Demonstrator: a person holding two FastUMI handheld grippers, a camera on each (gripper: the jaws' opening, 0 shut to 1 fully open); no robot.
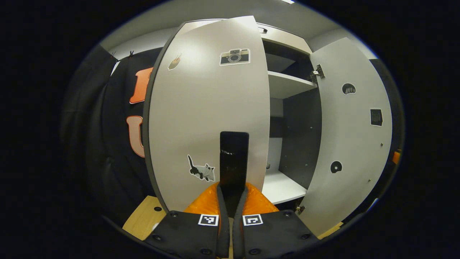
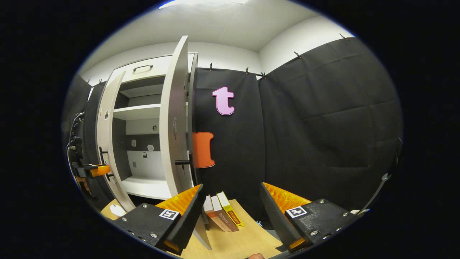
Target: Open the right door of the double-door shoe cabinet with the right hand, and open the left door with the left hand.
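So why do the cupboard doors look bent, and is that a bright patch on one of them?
Left gripper view: the fisheye lens bows the left door, and a soft glare patch sits near its top; the cabinet interior lies in shadow. Right gripper view: the right door curves likewise, while the ceiling is brightly lit.

Three books (image 2: 222, 213) are leaning together on the wooden table (image 2: 248, 241) in the right gripper view, spines facing out, close beside the black cloth wall (image 2: 323, 126). A small white object (image 2: 116, 209) is lying on the table's left part. White ceiling (image 2: 222, 25) is showing above.
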